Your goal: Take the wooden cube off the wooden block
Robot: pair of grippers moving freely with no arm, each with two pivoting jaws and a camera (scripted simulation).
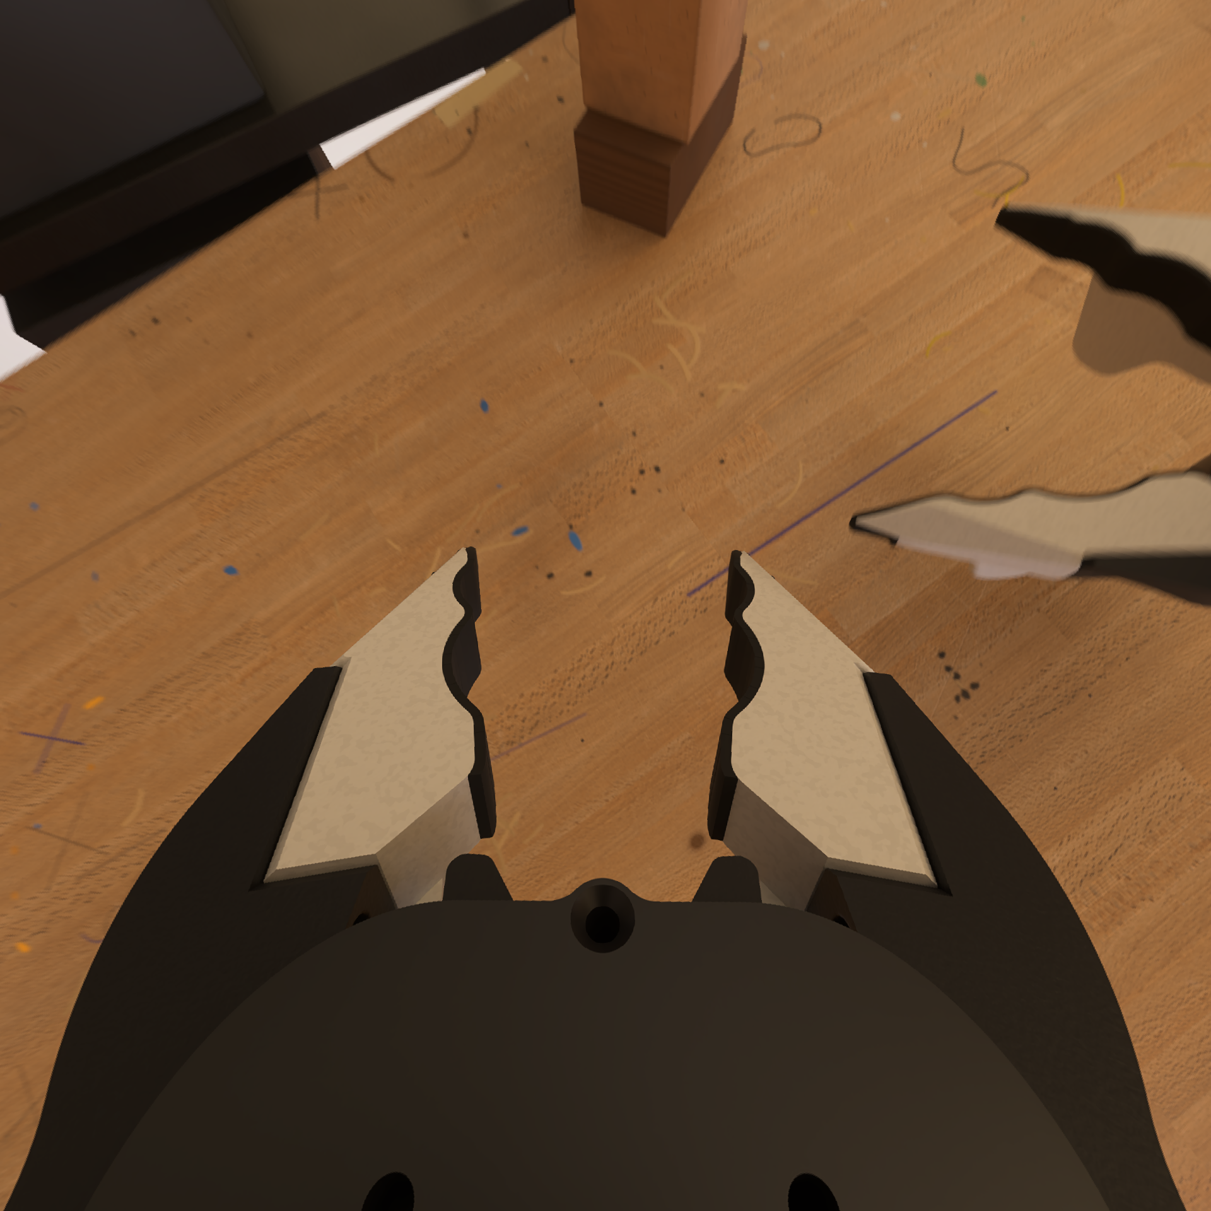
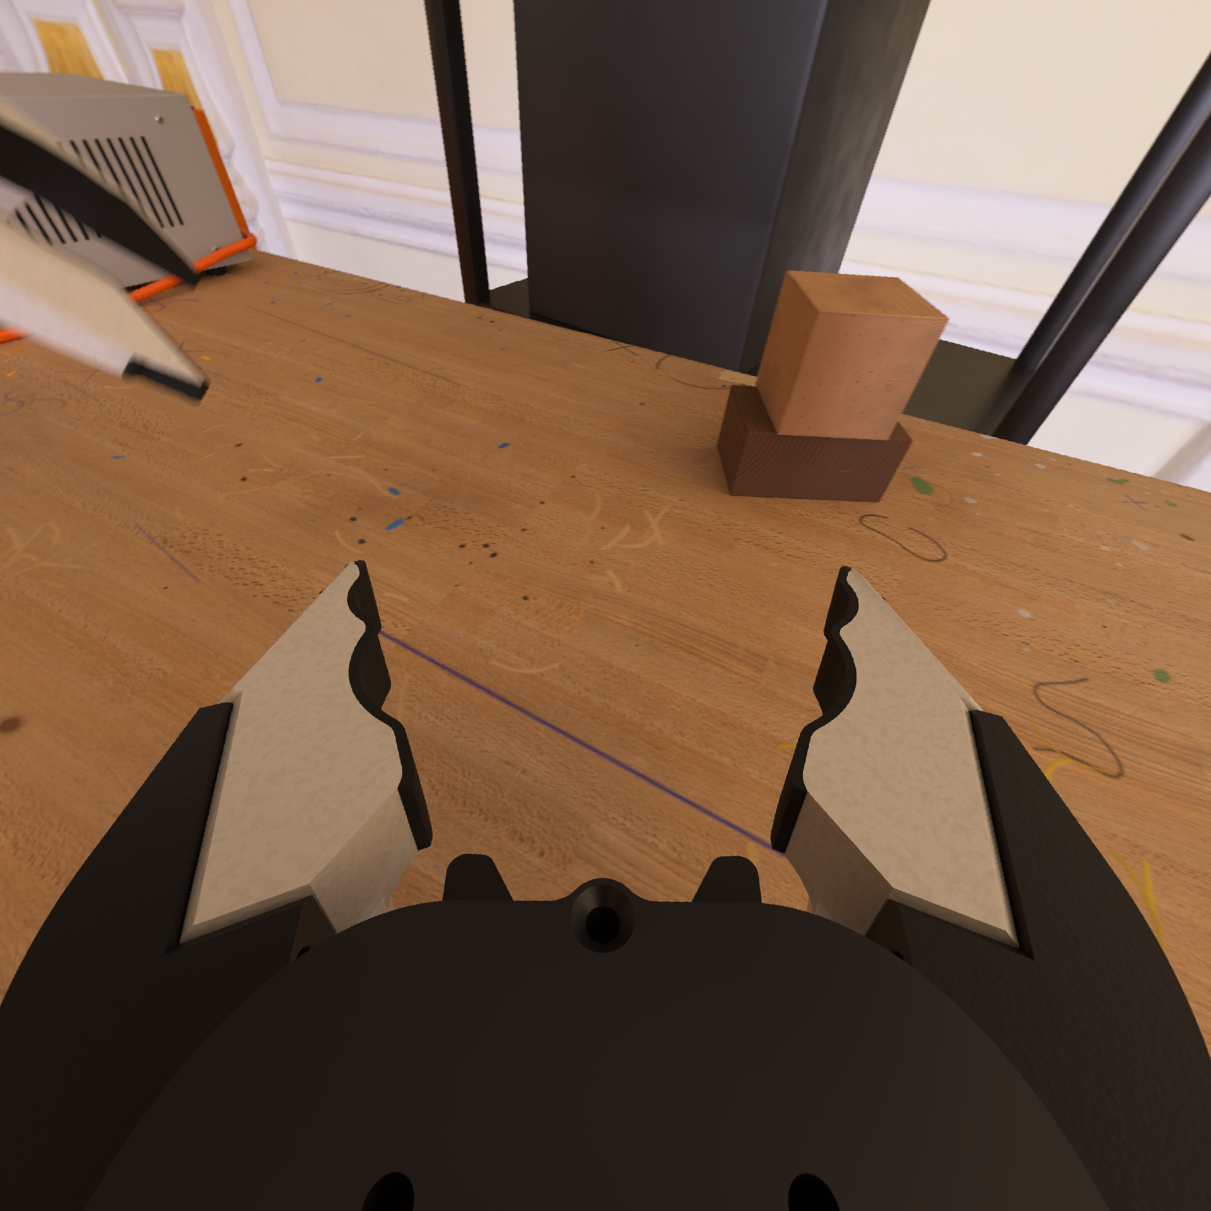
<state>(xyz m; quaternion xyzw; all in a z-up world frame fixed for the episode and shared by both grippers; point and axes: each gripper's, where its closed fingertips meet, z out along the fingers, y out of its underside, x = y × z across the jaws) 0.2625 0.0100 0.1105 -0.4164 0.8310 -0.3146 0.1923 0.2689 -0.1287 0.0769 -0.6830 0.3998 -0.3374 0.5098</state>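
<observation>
A light wooden cube [image 2: 845, 357] stands on a flat dark wooden block [image 2: 812, 462] near the table's far edge, ahead and to the right in the right wrist view. Both show at the top of the left wrist view, the cube [image 1: 649, 59] on the block [image 1: 629, 173]. My right gripper [image 2: 603, 567] is open and empty, well short of the stack. My left gripper [image 1: 603, 550] is open and empty over bare table, farther from the stack. The right gripper's fingers [image 1: 996, 524] show at the right edge of the left wrist view.
The wooden table [image 2: 524, 590] is marked with scribbles and paint specks. A dark column [image 2: 662, 164] and black frame bars [image 2: 1101, 249] stand just behind the stack. A grey box with orange trim [image 2: 151, 177] sits at the far left. The left gripper [image 2: 98, 314] shows there too.
</observation>
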